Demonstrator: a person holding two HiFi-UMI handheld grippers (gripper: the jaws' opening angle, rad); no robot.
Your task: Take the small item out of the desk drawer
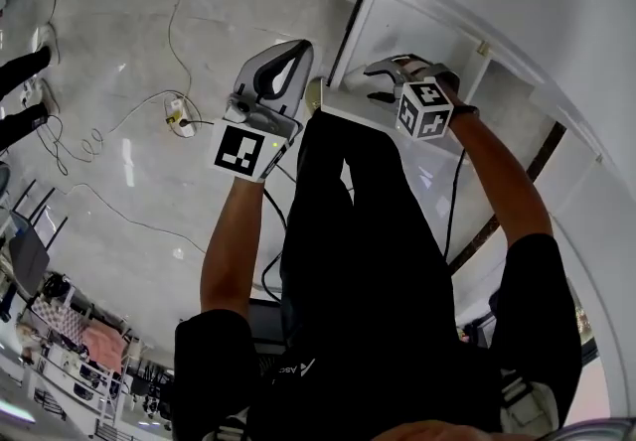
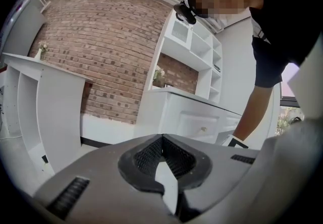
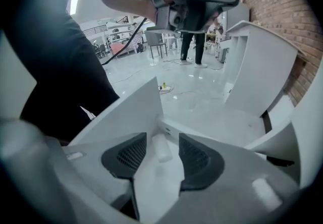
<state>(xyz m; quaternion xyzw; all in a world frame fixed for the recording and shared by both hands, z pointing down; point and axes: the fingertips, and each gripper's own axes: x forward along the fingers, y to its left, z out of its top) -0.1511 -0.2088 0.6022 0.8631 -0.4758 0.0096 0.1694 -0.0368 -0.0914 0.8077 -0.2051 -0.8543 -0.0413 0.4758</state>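
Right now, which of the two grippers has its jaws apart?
The right gripper: its jaws stand apart, with the small white item between them. The left gripper has its jaws together at the tips, empty.

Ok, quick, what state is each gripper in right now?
Left gripper: shut, empty.
Right gripper: open, fingers either side of the small item in the drawer, not gripping.

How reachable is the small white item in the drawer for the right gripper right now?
Likely within reach: the right gripper sits inside the drawer, jaws apart, with the small white item lying between them and nothing over it.
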